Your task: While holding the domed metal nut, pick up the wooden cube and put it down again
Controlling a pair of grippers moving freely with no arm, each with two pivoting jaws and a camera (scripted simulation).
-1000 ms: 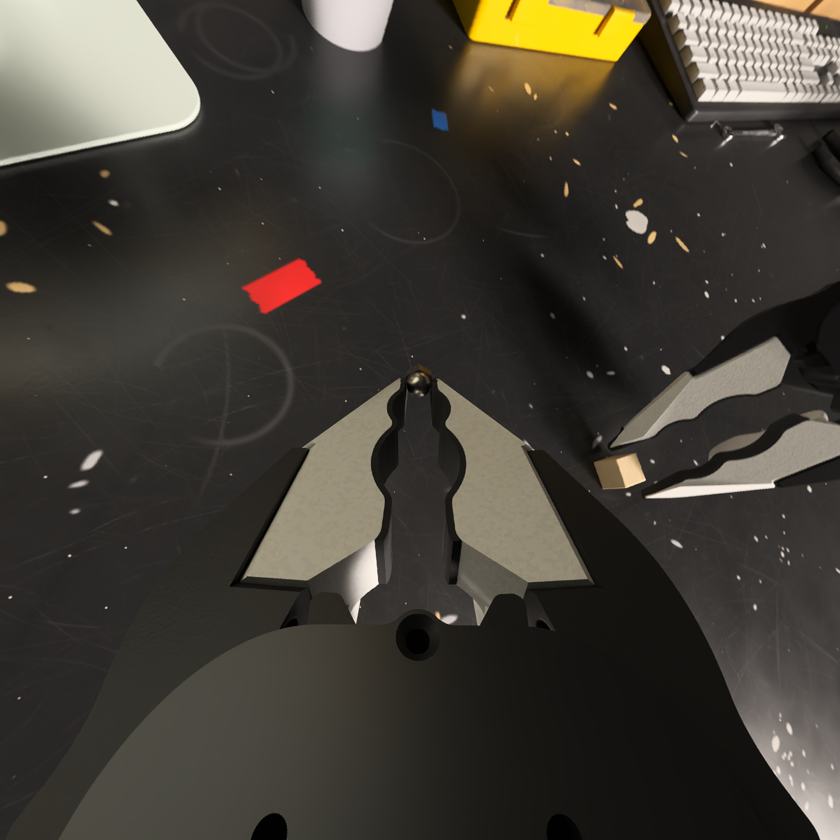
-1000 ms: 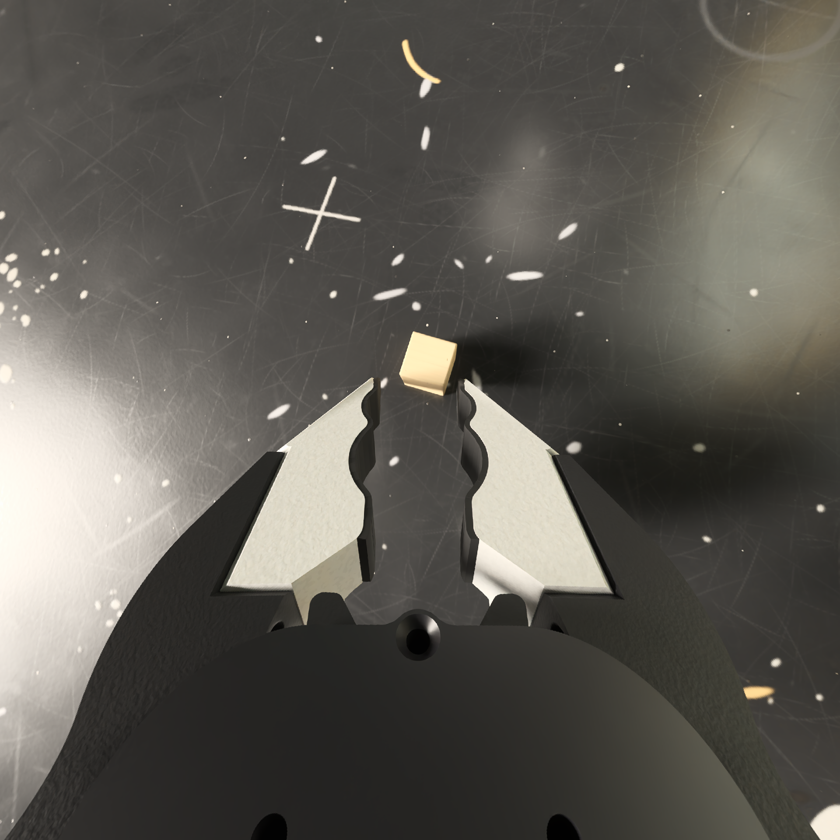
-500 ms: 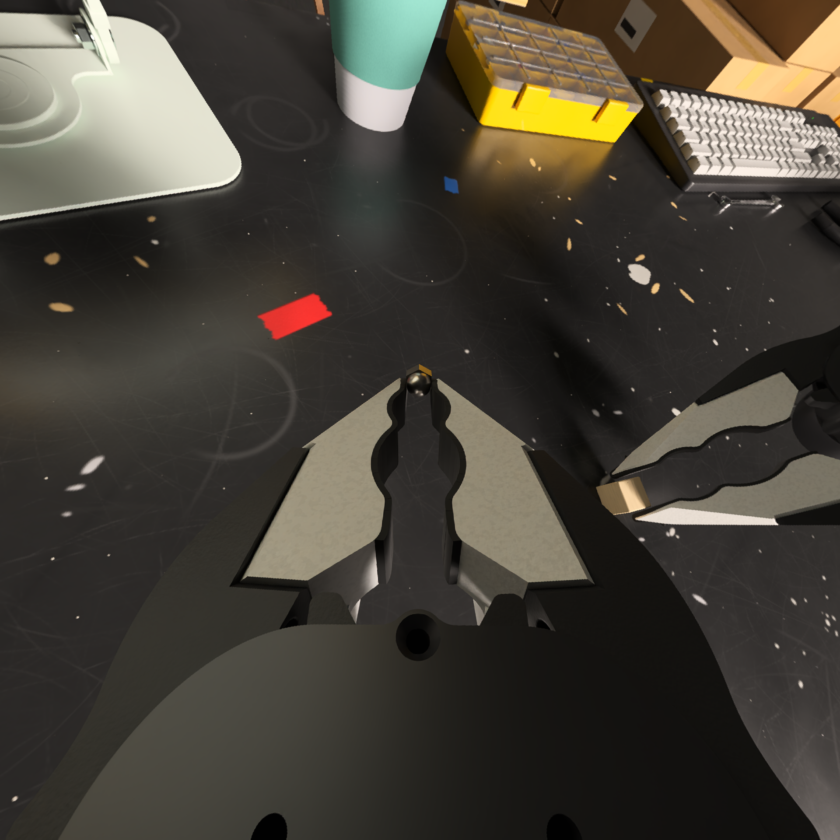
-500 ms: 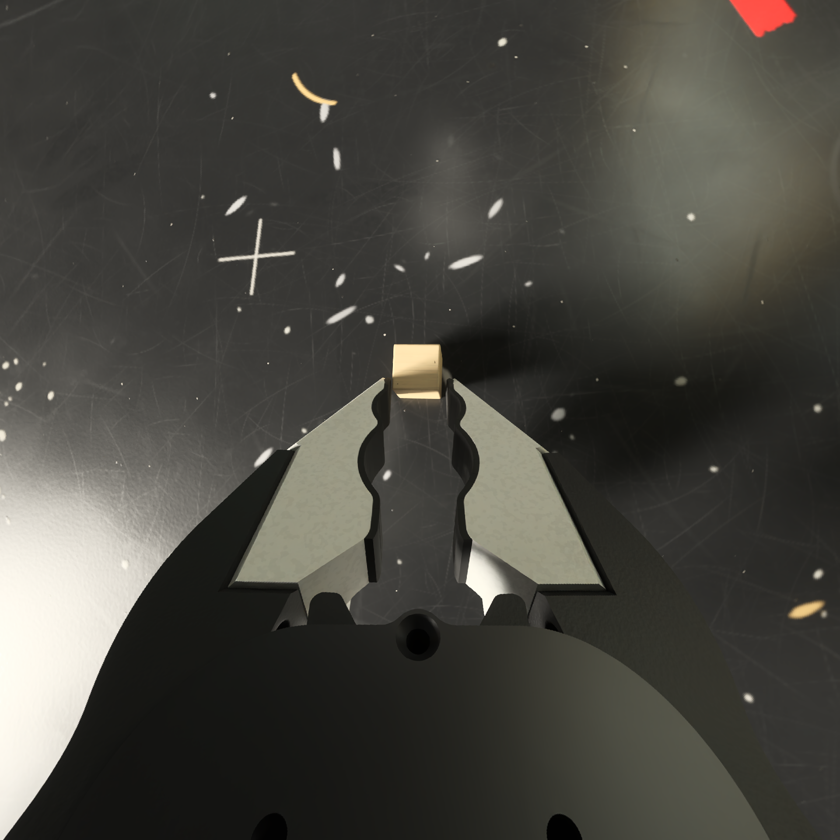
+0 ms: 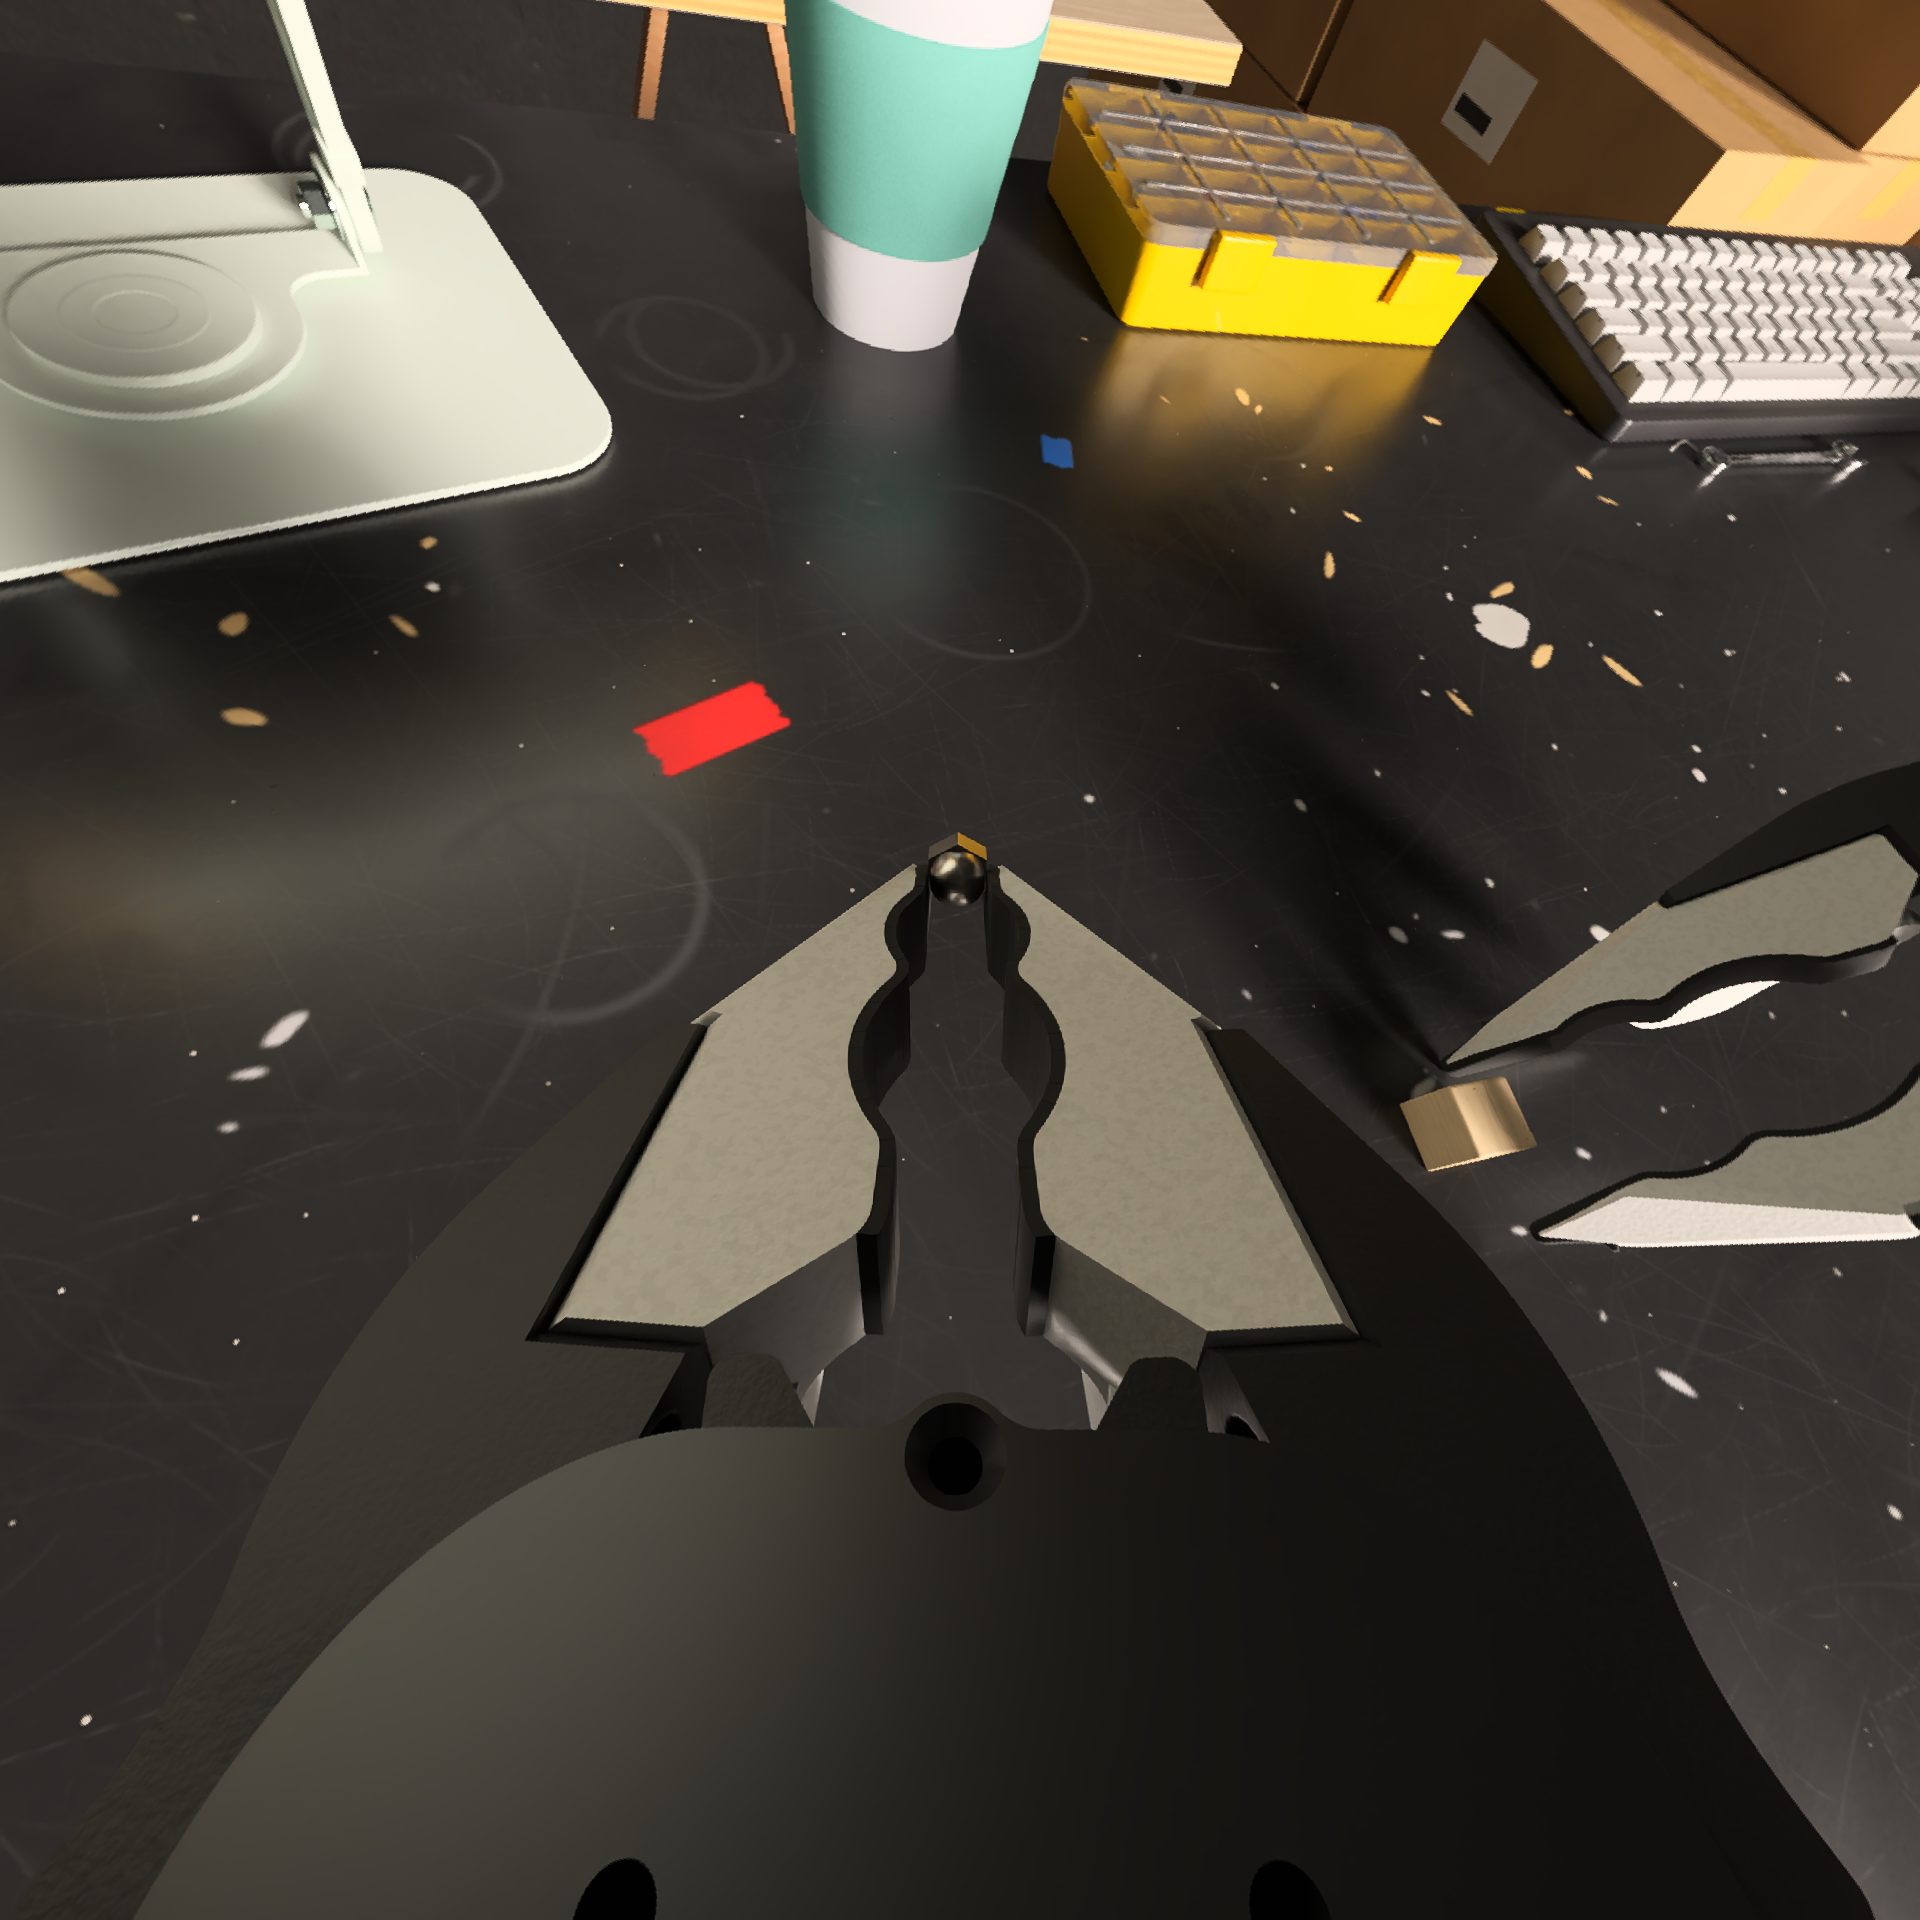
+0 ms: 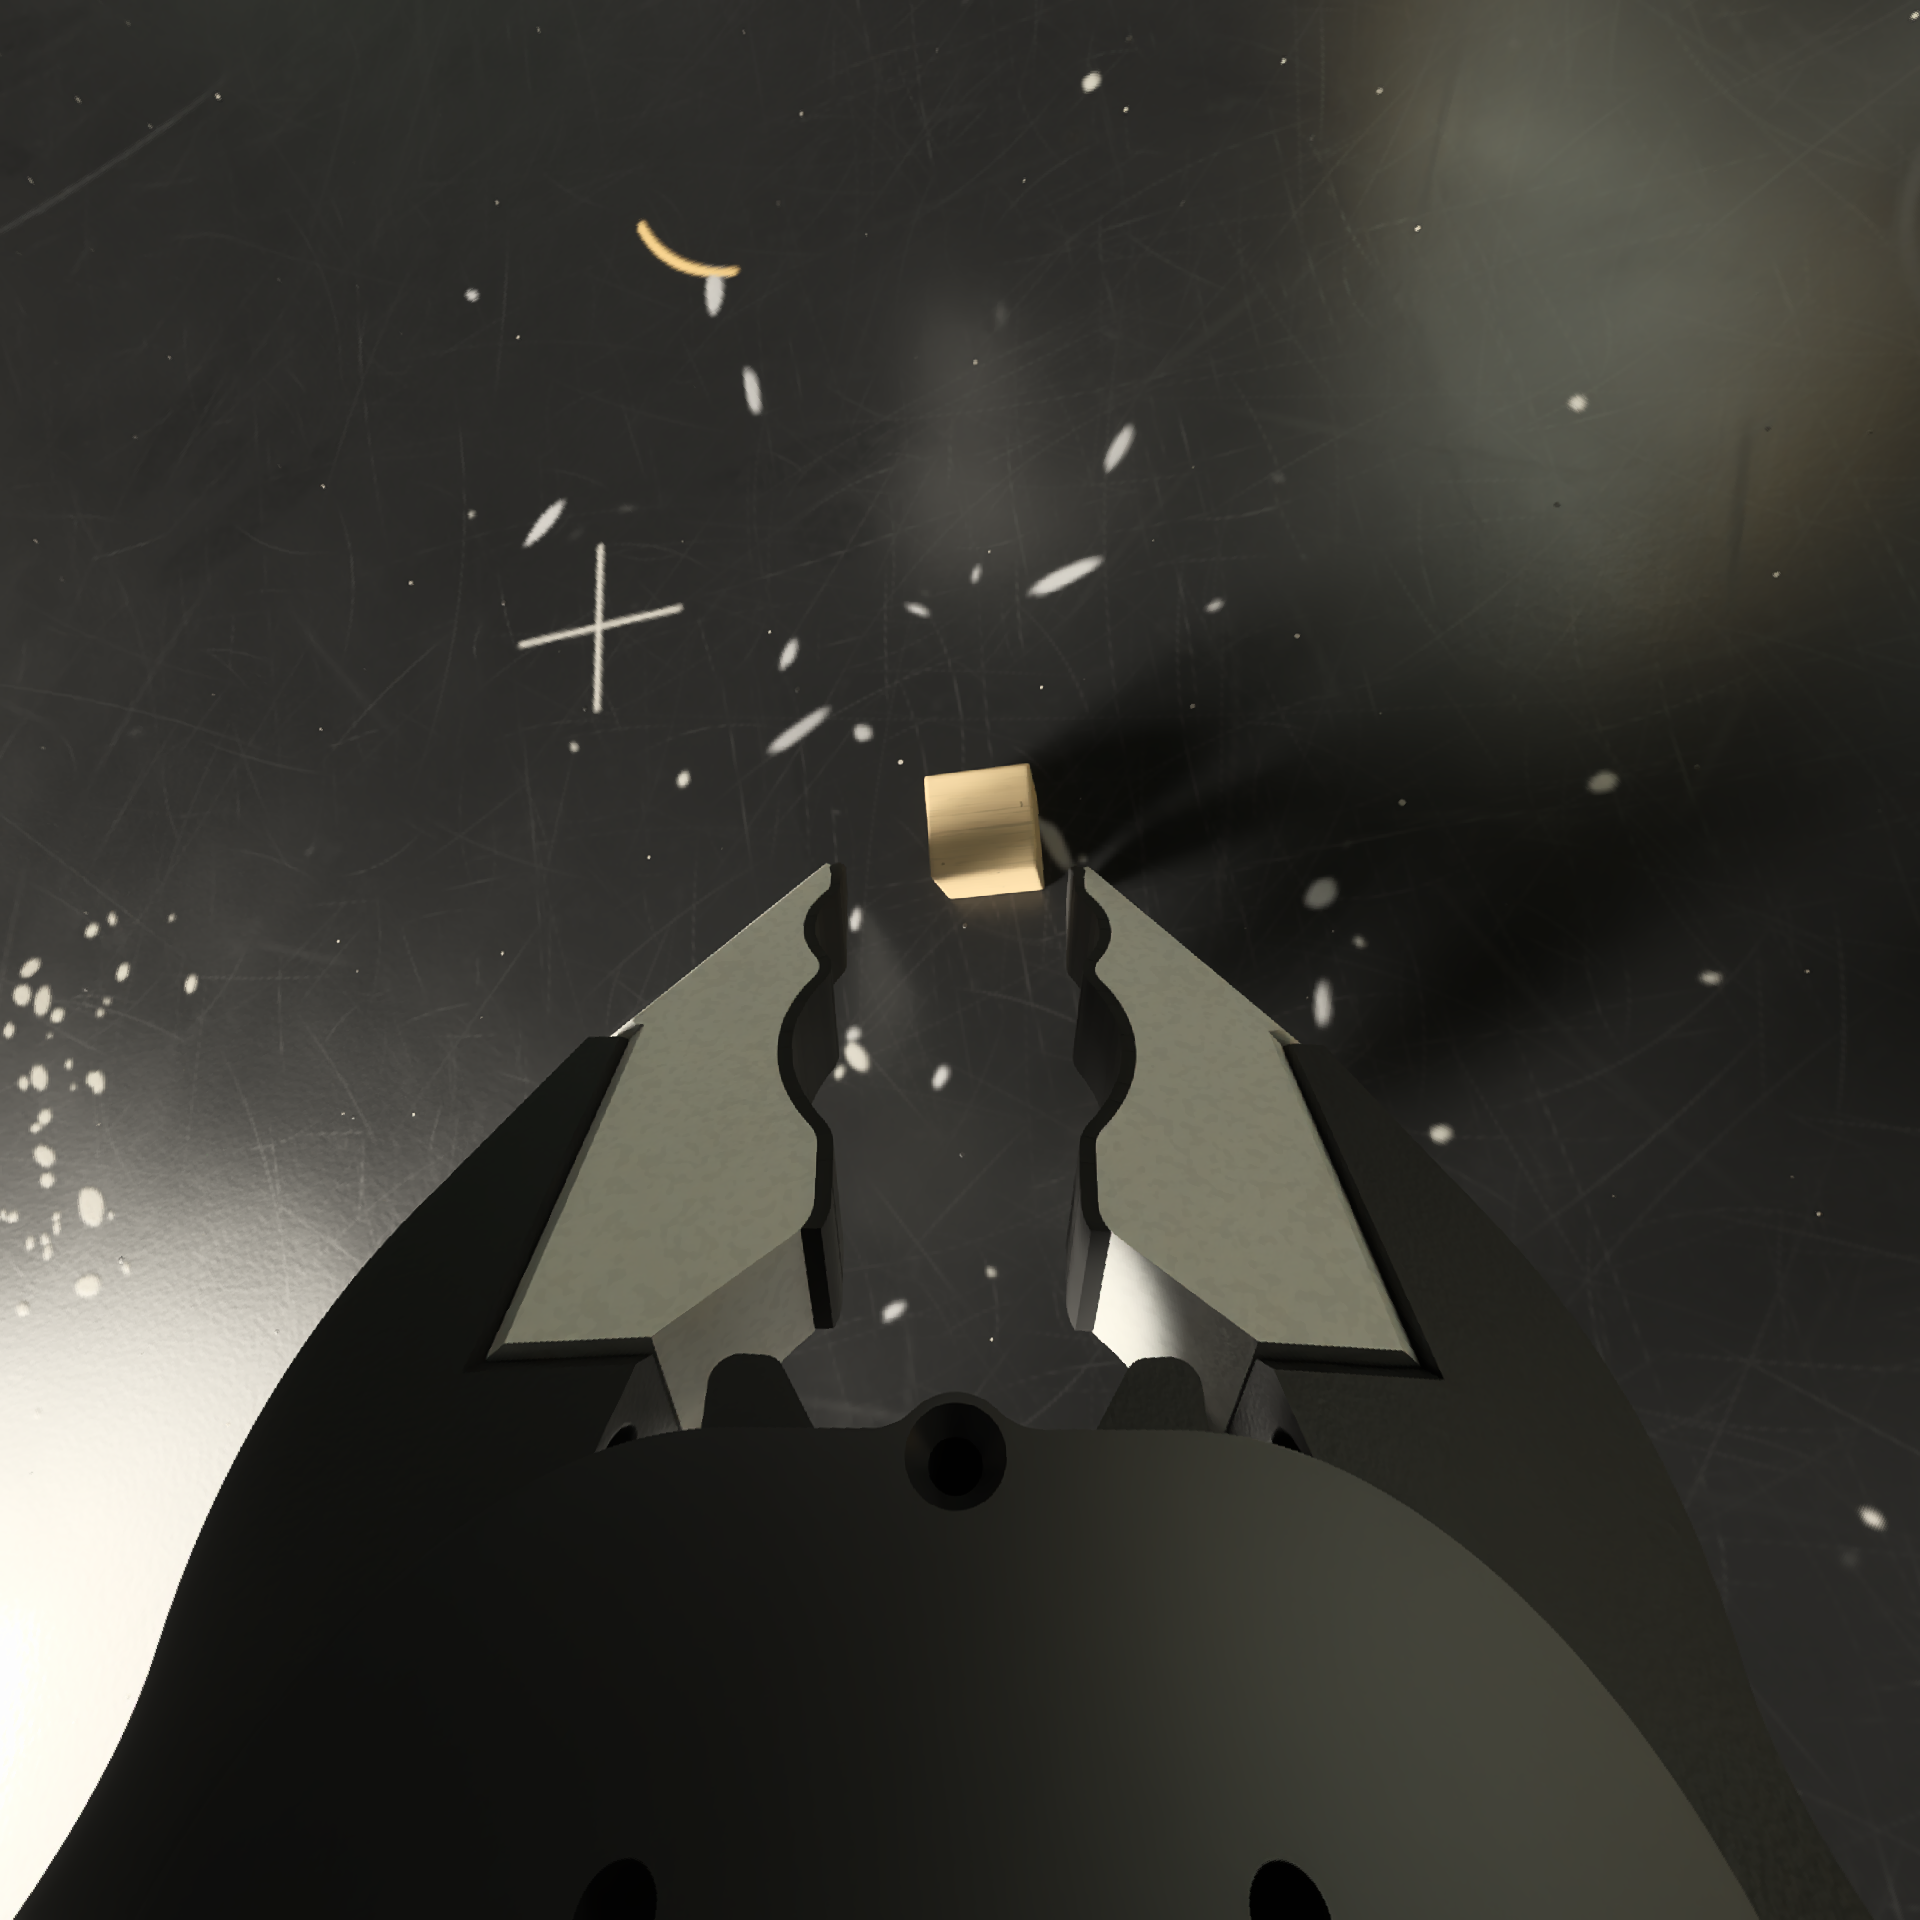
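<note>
My left gripper point(image 5: 956, 894) is shut on the domed metal nut point(image 5: 956, 878), a small dark shiny dome with a brass-coloured edge, pinched at the very fingertips above the black table. The wooden cube point(image 6: 982, 831) is small and pale, and sits on the table just beyond the tips of my right gripper point(image 6: 956, 876), which is open with neither finger gripping it. In the left wrist view the cube point(image 5: 1467, 1130) shows at the right, at the tips of the open right gripper point(image 5: 1491, 1143).
At the back of the table stand a white stand base point(image 5: 260, 343), a teal and white cup point(image 5: 904, 187), a yellow compartment box point(image 5: 1268, 239) and a keyboard point(image 5: 1714, 322). A red tape patch point(image 5: 712, 727) lies ahead of the left gripper. A white cross mark point(image 6: 597, 623) is left of the cube.
The right gripper closed on the cube half a second ago and has now opened, leaving the cube on the table. The left gripper drew back with the nut still held.
</note>
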